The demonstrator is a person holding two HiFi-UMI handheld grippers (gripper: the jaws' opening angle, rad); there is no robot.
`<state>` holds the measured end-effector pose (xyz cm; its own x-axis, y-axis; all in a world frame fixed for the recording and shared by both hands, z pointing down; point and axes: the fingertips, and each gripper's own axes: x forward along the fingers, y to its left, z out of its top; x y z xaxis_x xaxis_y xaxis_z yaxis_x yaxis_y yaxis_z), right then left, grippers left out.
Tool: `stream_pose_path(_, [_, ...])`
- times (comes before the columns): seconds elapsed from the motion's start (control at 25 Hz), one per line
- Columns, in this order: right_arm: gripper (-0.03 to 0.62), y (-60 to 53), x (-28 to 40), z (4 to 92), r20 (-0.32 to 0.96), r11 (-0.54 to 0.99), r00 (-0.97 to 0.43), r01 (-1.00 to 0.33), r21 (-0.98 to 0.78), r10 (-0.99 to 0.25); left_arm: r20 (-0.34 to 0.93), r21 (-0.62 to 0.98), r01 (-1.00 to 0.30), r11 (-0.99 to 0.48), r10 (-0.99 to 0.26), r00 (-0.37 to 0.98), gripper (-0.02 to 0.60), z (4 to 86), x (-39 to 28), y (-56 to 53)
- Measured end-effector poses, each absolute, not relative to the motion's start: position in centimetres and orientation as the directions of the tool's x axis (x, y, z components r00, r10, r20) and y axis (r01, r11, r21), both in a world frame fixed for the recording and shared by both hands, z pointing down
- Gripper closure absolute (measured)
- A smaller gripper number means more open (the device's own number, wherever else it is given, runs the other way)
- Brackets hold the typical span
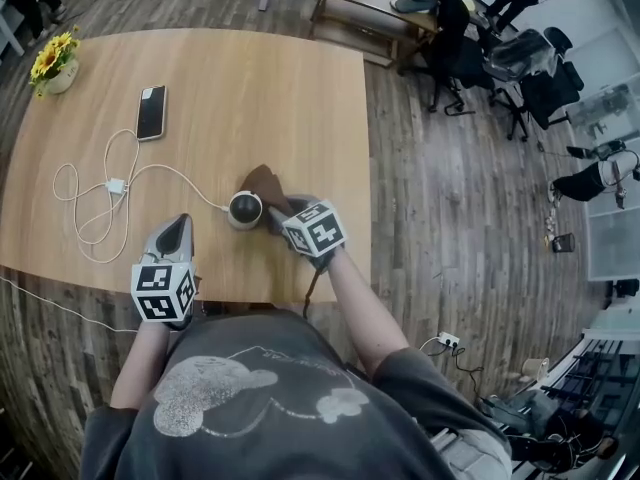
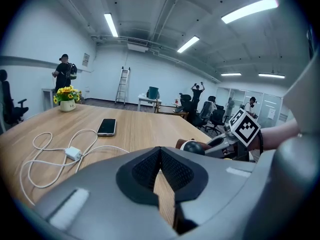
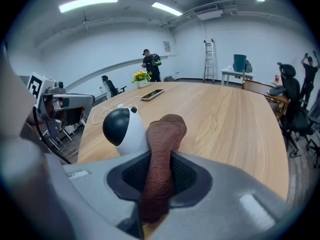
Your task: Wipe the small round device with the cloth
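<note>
The small round device [image 1: 244, 209], white with a dark dome, stands on the wooden table [image 1: 300, 98] near its front edge; a white cable runs from it. My right gripper [image 1: 276, 214] is shut on a brown cloth [image 3: 161, 154], which lies against the right side of the device [image 3: 121, 128]. The cloth's free end [image 1: 264, 180] sticks out just beyond the device. My left gripper [image 1: 180, 226] is shut on nothing, resting at the table's front edge to the left of the device [image 2: 192, 146] and apart from it.
A white cable with a charger block [image 1: 116, 186] loops across the table's left part. A black phone [image 1: 151, 112] lies farther back, and a pot of yellow flowers [image 1: 54, 64] stands at the far left corner. Office chairs [image 1: 520, 68] and people are off to the right.
</note>
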<state>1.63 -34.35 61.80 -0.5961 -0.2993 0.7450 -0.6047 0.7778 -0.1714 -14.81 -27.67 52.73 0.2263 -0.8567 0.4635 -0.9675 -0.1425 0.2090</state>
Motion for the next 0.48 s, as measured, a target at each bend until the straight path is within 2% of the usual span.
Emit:
stream_pose_path(0.24, [0.514, -34.8, 3.2, 58.2, 0.655, 0.648, -0.609, -0.725, -0.232, -0.447, 0.449, 0.211, -0.959, -0.191, -0.852, 0.269, 0.563, 52.4, -14.1, -28.0])
stream_pose_path(0.48, [0.514, -32.2, 3.7, 54.1, 0.536, 0.548, -0.649, -0.754, -0.362, -0.540, 0.440, 0.214, -0.948, -0.233, -0.844, 0.307, 0.563, 51.9, -13.2, -27.8])
